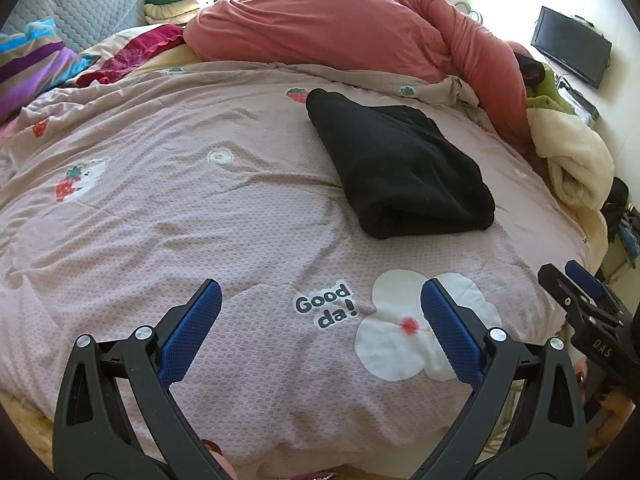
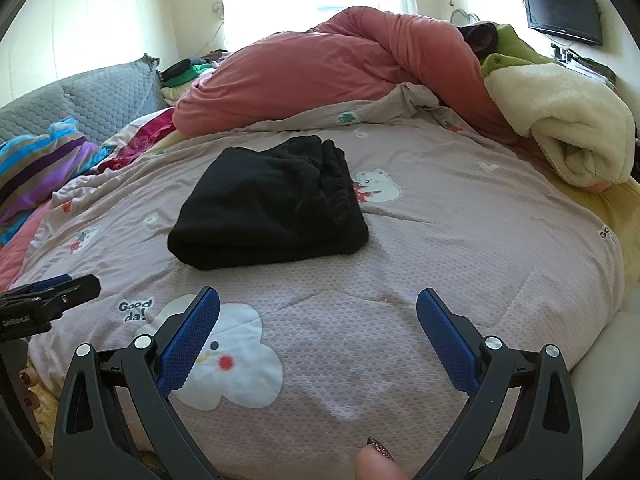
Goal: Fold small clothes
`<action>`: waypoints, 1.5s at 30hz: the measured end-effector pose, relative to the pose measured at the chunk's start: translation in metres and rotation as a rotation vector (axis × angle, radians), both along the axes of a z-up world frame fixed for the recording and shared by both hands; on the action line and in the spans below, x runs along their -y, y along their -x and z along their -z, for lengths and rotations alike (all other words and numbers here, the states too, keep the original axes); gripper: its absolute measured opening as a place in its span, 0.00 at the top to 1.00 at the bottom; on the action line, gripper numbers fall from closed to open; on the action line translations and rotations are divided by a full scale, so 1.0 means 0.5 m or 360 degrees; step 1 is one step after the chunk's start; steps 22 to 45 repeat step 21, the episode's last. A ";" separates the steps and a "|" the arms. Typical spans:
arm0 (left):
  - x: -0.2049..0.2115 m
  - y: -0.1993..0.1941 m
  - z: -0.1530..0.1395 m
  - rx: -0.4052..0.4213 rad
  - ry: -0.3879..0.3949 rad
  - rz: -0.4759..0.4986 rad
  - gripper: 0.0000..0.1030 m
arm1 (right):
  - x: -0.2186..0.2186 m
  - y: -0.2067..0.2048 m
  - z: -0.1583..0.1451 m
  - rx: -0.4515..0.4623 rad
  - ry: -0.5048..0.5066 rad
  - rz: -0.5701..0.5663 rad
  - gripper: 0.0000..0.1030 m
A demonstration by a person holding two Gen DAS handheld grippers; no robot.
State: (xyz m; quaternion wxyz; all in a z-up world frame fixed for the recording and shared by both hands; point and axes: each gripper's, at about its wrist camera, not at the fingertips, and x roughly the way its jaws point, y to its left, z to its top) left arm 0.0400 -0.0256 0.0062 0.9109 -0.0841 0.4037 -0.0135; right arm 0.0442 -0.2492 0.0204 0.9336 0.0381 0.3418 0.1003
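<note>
A folded black garment (image 1: 400, 164) lies on a pink printed bedspread (image 1: 200, 220), roughly mid-bed. It is a thick, soft bundle folded into a rough rectangle. In the left wrist view its long axis runs diagonally, from a narrow far end to a rounded fold nearest the camera. In the right wrist view a gathered, ruffled edge runs along its right side. Its dark fabric hides the layers inside the fold, so the kind of garment cannot be made out.

Nearer than the garment, both tools hover above the bedspread, touching nothing. The left gripper (image 1: 322, 308) has its blue-padded fingers spread wide over a white flower print (image 1: 400, 344) and the words "Good da!". The right gripper (image 2: 318, 316) is likewise spread wide and empty. A fingertip with a dark glittery nail (image 2: 380, 450) is cut off at the bottom edge of the right wrist view.

Beyond the garment lies a heaped salmon-pink duvet (image 1: 340, 28). To the garment's right sits a rolled cream fleece blanket (image 1: 576, 164). To its left, a striped cloth (image 1: 32, 64) and grey quilted cushion (image 1: 92, 12). A dark wall-mounted screen (image 1: 570, 46) hangs past the duvet.
</note>
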 end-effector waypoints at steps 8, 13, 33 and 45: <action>0.003 -0.001 0.004 -0.0011 -0.0037 -0.0019 0.09 | 0.025 -0.004 0.010 -0.0030 0.0019 0.0087 0.05; -0.031 -0.010 0.011 -0.0057 0.0003 -0.0071 0.09 | 0.075 -0.003 0.024 -0.0072 0.0075 0.0243 0.05; -0.325 -0.070 0.018 -0.0218 0.0048 -0.0508 0.09 | 0.338 0.004 0.072 -0.0238 0.0238 0.0950 0.05; -0.325 -0.070 0.018 -0.0218 0.0048 -0.0508 0.09 | 0.338 0.004 0.072 -0.0238 0.0238 0.0950 0.05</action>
